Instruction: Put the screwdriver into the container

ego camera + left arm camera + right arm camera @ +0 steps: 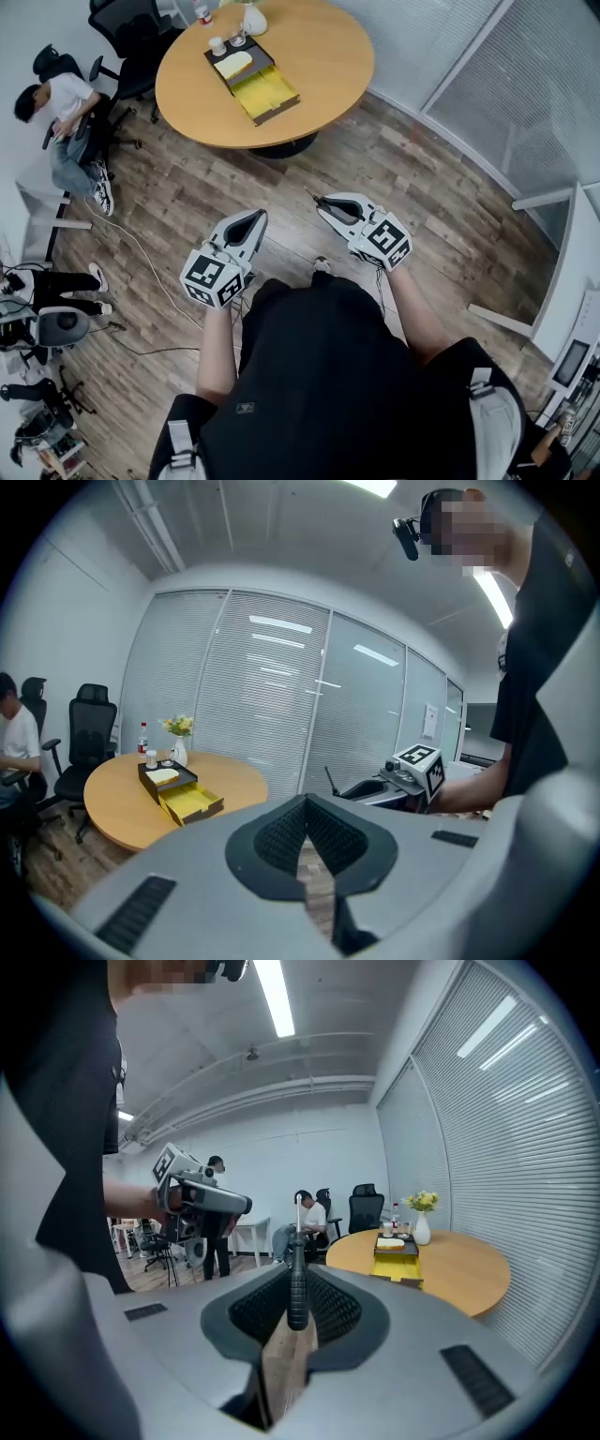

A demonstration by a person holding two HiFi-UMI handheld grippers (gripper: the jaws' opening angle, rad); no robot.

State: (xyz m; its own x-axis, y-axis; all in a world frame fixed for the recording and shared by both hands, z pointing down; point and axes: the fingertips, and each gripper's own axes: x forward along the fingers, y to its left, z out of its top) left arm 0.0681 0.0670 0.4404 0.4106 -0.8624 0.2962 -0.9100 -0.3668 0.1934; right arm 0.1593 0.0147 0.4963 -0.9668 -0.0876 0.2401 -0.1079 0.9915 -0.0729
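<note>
2 grippers are held in front of the body over the wood floor, both well apart from the round table (319, 56). The right gripper (328, 204) has its jaws pinched on the screwdriver (297, 1283). The black ribbed handle sits between the pads and the thin metal shaft sticks out past the tips. The left gripper (251, 221) has its jaws pressed together with nothing in them.

The container (253, 80) is the black tray with 1 yellow drawer pulled open. It sits on the table near a white vase (253, 19), far from both grippers. We judge the carry is at an early stage and the drop is not yet done.

On handling, we judge the tool light and rigid. The ribs should help the pads bite, but the handle is round and could roll or pivot in a 2-point pinch. The present hold on the handle looks right to us, since the shaft is thin, smooth and likely slippery. We would lay it down flat in the yellow drawer and watch the pointed tip.
</note>
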